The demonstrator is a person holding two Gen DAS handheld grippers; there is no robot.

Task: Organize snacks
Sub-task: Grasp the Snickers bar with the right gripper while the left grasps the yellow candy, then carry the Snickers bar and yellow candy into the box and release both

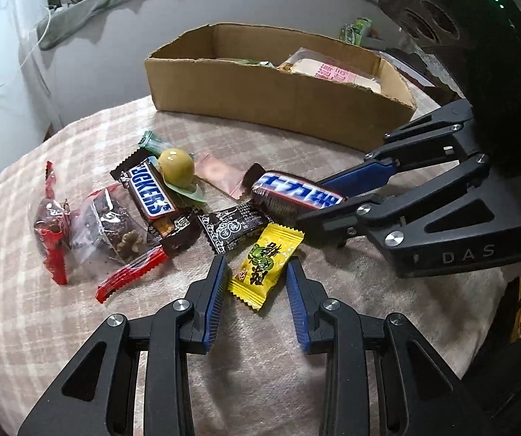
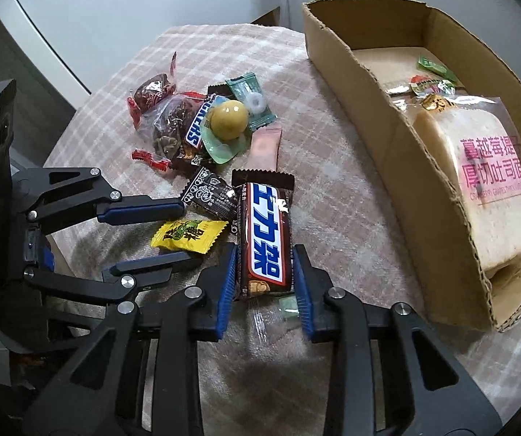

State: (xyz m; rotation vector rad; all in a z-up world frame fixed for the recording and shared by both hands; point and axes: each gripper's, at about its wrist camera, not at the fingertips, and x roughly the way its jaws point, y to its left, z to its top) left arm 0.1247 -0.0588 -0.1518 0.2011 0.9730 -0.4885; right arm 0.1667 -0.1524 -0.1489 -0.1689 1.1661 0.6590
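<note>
Right claw [image 2: 266, 269], angled steeply down, clamped on Snickers bar [image 2: 265, 239] lying on checked-cloth worktop [image 2: 333, 189] beside cardboard box [image 2: 387, 152]; left claw [image 1: 255, 283], likewise down-tilted, part-open astride yellow candy [image 1: 264, 261], pads clear.

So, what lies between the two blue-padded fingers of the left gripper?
The yellow candy packet lies between the left gripper's fingers, untouched; the left wrist view shows it.

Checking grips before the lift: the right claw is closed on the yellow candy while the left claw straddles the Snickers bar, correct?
Swapped. The right wrist view shows the right claw clamped on the Snickers bar; the left claw straddles the yellow candy, pads not pressing it.
</note>
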